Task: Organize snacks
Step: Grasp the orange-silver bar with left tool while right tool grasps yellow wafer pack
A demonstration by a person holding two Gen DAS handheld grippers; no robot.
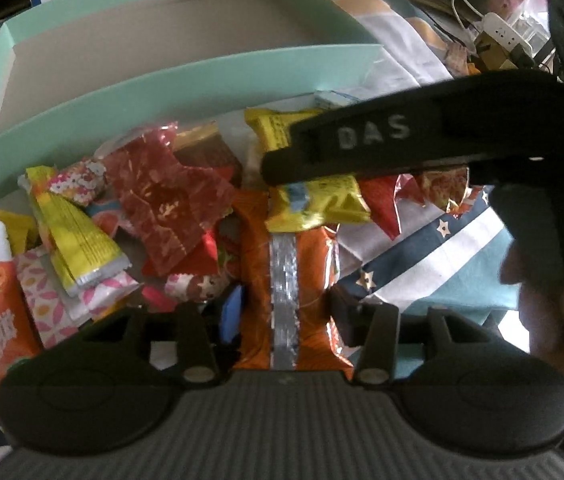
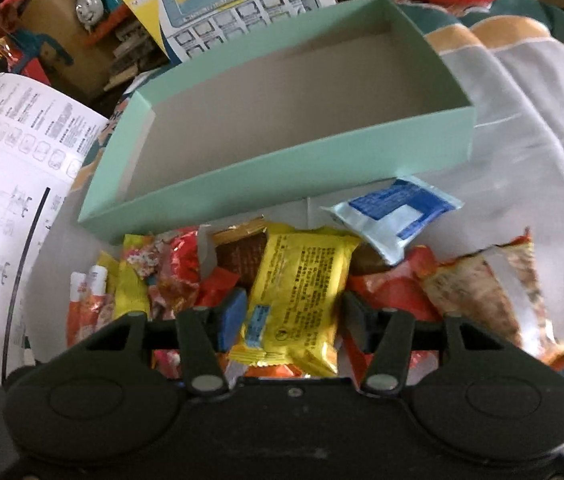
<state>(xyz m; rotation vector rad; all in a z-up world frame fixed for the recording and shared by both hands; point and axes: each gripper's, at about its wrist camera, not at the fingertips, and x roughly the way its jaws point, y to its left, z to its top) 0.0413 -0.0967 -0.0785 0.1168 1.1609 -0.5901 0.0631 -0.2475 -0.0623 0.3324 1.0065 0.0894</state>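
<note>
Behind the heap of snacks lies a mint box, open-topped and bare inside, its near wall just beyond the wrappers. Beside it spreads a pale cloth, and at the far left a printed sheet. Next in size, the snack pile covers the middle ground. An orange packet with a silver seam lies between the pads of the left gripper, which press its sides. A yellow packet sits clamped in the right gripper, lifted a little above the pile. Just beyond it, a small blue-and-white sachet rests near the box wall.
</note>
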